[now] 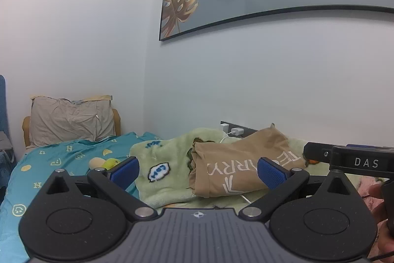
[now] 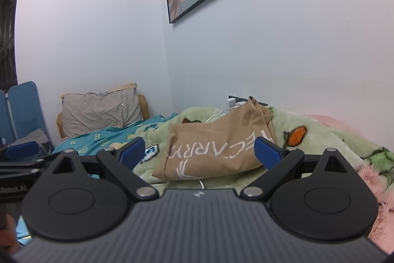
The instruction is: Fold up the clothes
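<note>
Two spread grippers [image 1: 198,170] [image 2: 200,152] face one tan garment [image 1: 236,164].

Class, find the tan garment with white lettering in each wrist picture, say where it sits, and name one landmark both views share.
Left wrist view: the tan garment lies right of centre on the green blanket, beyond the open left gripper.
Right wrist view: centre, between the open right gripper fingers.
Shared landmark: the grey pillow at far left.
</note>
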The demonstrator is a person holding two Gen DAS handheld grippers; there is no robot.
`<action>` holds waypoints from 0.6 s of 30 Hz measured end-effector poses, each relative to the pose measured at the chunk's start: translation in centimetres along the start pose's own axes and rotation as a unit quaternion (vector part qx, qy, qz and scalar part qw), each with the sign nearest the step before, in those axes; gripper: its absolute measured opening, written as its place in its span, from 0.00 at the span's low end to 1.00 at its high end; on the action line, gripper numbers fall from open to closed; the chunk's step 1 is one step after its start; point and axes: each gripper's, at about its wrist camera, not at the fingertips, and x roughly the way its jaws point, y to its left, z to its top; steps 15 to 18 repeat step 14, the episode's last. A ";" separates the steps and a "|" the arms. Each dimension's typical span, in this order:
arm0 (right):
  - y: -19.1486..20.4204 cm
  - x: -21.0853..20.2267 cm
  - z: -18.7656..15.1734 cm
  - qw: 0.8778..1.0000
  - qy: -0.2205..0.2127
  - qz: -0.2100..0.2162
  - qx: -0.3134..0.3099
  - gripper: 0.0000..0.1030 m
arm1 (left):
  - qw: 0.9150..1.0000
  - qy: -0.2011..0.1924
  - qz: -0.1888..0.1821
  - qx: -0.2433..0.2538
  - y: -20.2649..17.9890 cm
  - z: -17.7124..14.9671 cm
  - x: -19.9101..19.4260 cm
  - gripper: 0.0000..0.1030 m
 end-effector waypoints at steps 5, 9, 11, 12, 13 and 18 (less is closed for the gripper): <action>-0.4 0.4 -0.1 1.000 0.004 -0.001 -0.008 0.94 | 1.000 0.006 0.000 -0.005 -0.1 -0.3 0.6 1.00; -0.5 0.4 0.0 1.000 0.006 0.002 -0.004 0.94 | 1.000 0.009 0.006 -0.001 -0.2 -0.5 0.7 1.00; -0.5 0.4 0.0 1.000 0.005 0.002 -0.006 0.94 | 1.000 0.010 0.008 0.001 -0.2 -0.7 0.7 1.00; -0.5 0.4 0.0 1.000 0.005 0.002 -0.008 0.94 | 1.000 0.011 0.010 0.002 -0.3 -0.7 0.8 1.00; -0.5 0.3 0.0 1.000 0.005 0.003 -0.009 0.94 | 1.000 0.011 0.010 0.002 -0.3 -0.8 0.7 1.00; -0.5 0.3 -0.1 1.000 0.005 0.004 -0.008 0.94 | 1.000 0.010 0.010 0.002 -0.2 -0.8 0.7 1.00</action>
